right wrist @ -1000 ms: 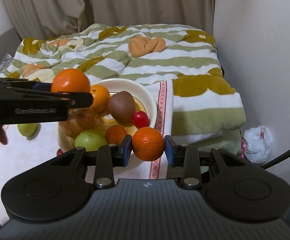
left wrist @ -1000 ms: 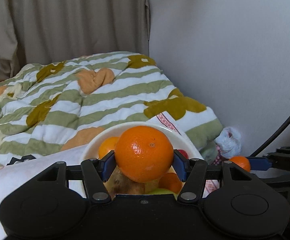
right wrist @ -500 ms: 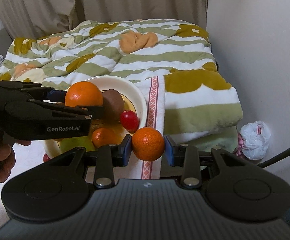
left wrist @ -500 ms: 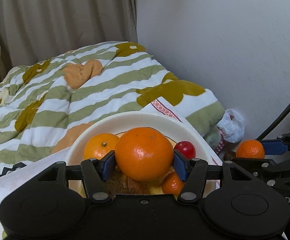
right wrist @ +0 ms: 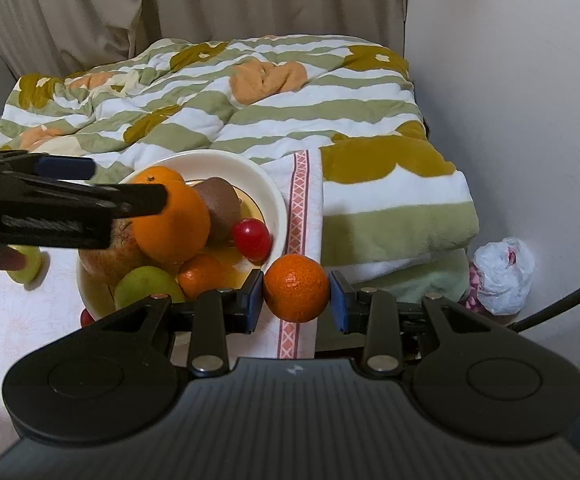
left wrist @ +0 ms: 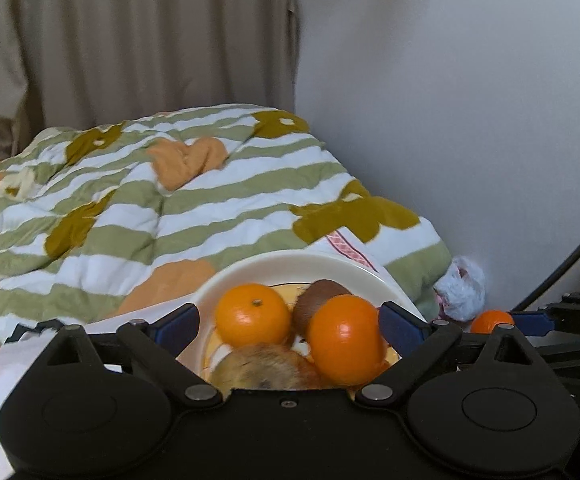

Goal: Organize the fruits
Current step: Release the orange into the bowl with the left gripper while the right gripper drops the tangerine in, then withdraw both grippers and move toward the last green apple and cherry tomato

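My left gripper (left wrist: 290, 326) hangs over the cream bowl (left wrist: 290, 264), its jaws opening wide. The big orange (left wrist: 346, 340) has left the pads and rests on the fruit pile close to the right pad, beside another orange (left wrist: 251, 314), a kiwi (left wrist: 318, 300) and a brown fruit (left wrist: 265, 368). In the right wrist view the same big orange (right wrist: 173, 224) sits under the left gripper (right wrist: 121, 184) in the bowl (right wrist: 265, 184). My right gripper (right wrist: 296, 296) is shut on a small mandarin (right wrist: 296, 288), held just right of the bowl's front rim.
The bowl also holds a red fruit (right wrist: 251, 238), a small mandarin (right wrist: 199, 276) and a green pear (right wrist: 145, 284). A green fruit (right wrist: 27, 268) lies left of it on the white cloth (right wrist: 298, 200). Striped quilt (right wrist: 249, 112) behind, wall and plastic bag (right wrist: 502, 276) at right.
The left gripper's jaws sprang open and let go of the big orange, which dropped onto the pile in the bowl. The right gripper kept hold of its mandarin, hardly moving.
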### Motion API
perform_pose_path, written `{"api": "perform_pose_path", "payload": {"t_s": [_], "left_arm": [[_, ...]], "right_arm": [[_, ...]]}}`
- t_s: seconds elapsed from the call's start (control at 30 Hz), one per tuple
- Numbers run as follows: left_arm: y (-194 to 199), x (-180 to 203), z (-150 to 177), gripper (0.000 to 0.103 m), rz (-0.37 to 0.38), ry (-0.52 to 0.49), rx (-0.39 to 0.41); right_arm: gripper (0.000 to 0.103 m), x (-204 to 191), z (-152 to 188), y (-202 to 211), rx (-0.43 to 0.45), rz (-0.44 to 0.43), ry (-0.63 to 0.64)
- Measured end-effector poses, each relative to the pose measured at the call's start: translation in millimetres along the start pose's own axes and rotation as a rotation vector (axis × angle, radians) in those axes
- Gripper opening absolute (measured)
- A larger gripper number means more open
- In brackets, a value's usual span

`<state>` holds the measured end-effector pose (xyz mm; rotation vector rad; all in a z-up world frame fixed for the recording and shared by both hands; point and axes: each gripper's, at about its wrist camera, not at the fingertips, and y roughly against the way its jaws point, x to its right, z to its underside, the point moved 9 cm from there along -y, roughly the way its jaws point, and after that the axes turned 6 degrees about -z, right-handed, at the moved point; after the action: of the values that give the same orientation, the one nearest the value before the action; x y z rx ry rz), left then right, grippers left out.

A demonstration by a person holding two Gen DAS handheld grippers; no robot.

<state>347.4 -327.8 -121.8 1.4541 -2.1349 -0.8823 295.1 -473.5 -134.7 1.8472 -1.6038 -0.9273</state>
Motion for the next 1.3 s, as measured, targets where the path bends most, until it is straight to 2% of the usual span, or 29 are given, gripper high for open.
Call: {"api": "perform_pose_path", "payload": {"t_s": [0.33, 0.67, 0.73, 0.8, 0.87, 1.3], "left_arm": [[45.2, -46.2, 13.7, 0.098, -0.065, 0.133, 0.016], [70.2, -69.5, 37.3, 0.099, -0.145, 0.190, 0.012], [75.1, -72.0, 41.8, 0.099, -0.159, 0.196, 0.012], [80.1, -73.1, 45.9, 0.099, -0.171, 0.201, 0.012], [86.5, -74.3, 49.8, 0.099, -0.183, 0.204, 0.015], [140.2, -75.4, 62.9, 0.099, -0.219, 0.240, 0.083]], "right_arm": [[0.050, -27.1, -8.7, -15.4, 0.021, -0.075, 0.128], [0.052, -36.6, -5.6, -33.0, 0.024, -0.131, 0.209], [0.068, -36.6, -4.9, -30.7, 0.039, -0.127, 0.218], [0.095, -36.7, -4.3, -25.0, 0.061, -0.120, 0.227], [0.101, -37.6, -3.9, -18.1, 0.080, -0.114, 0.233], [0.101, -57.0, 1.1, 34.0, 0.122, -0.116, 0.236]]}}
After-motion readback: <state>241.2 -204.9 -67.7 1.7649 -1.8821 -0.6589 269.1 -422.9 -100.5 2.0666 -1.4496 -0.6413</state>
